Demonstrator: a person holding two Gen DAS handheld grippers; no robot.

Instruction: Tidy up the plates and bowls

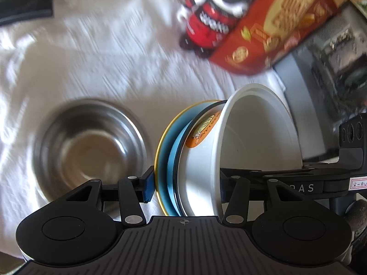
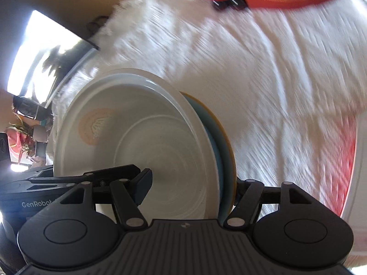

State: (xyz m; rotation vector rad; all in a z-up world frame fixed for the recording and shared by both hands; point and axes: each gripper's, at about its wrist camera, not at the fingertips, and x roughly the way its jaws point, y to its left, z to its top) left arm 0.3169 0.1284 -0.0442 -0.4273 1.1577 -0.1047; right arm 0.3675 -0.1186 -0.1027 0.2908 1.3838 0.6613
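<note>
Left wrist view: both jaws are clamping the tilted stack of white bowl [image 1: 257, 137] and blue plate [image 1: 166, 151], which is hanging just right of the steel bowl [image 1: 89, 146].

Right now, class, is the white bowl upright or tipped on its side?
Tipped on its side: the white bowl shows its open mouth sideways, stacked against the blue plate, not facing up.

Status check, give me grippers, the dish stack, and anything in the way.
Left gripper and right gripper both clamped on the stack: white bowl nested in blue plate. Steel bowl alongside on the white cloth.
</note>
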